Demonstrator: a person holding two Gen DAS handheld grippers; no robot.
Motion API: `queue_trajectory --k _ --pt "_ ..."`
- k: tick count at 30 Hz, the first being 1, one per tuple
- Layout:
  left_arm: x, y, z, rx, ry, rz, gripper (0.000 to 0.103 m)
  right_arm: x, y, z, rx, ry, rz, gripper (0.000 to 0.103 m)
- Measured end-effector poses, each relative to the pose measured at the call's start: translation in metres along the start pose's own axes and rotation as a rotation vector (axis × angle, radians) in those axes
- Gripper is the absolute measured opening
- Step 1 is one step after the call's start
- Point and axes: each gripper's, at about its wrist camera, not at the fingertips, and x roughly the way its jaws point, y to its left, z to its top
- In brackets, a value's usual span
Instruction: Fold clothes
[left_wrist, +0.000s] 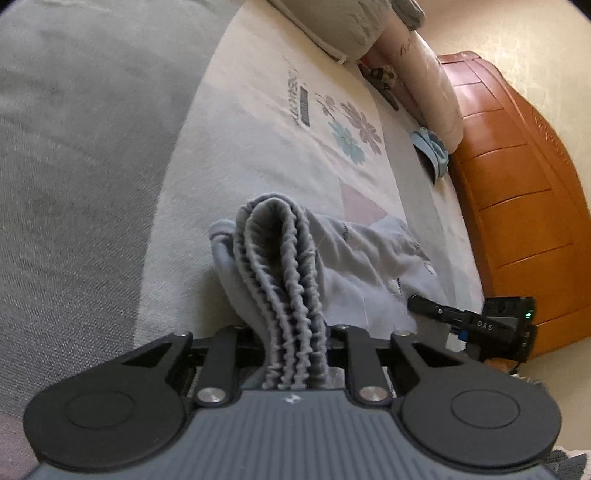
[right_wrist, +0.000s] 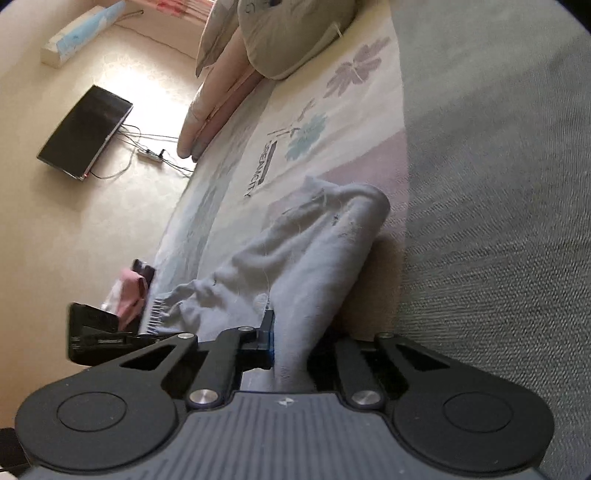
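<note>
Bedspread (left_wrist: 258, 122) w/ flower print under both tongs. Left gripper (left_wrist: 295, 354) pinches grey garment (left_wrist: 354, 258) by its waistband; right gripper (right_wrist: 291, 354) pinches its far end. Risk: fabric slips out, fold goes crooked.

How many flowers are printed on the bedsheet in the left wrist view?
3. A teal flower sits nearest the gripper, a mauve flower just beyond it, and a smaller mauve flower further up. Others may lie hidden under the pillows.
</note>
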Motion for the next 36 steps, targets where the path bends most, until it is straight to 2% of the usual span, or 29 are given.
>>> queue_trajectory --k 5,15,24,32,36 --pt "-0.008 -0.017 0.001 0.033 -0.013 0.005 0.018 -0.007 0.015 -0.001 -0.068 -0.016 -0.054 0.012" --pt "-0.019 -0.073 0.009 0.16 -0.024 0.038 0.018 -0.036 0.043 -0.007 -0.146 -0.065 -0.049 0.011" --pt "0.006 -0.148 0.02 0.294 0.018 0.071 0.018 -0.087 0.053 -0.015 -0.202 -0.166 -0.05 0.011" --pt "0.071 -0.233 0.027 0.441 0.082 0.06 0.018 -0.158 0.019 -0.023 -0.155 -0.282 -0.085 0.011" --pt "0.115 -0.274 0.028 0.502 0.136 0.031 0.018 -0.197 -0.007 -0.028 -0.113 -0.347 -0.121 0.012"
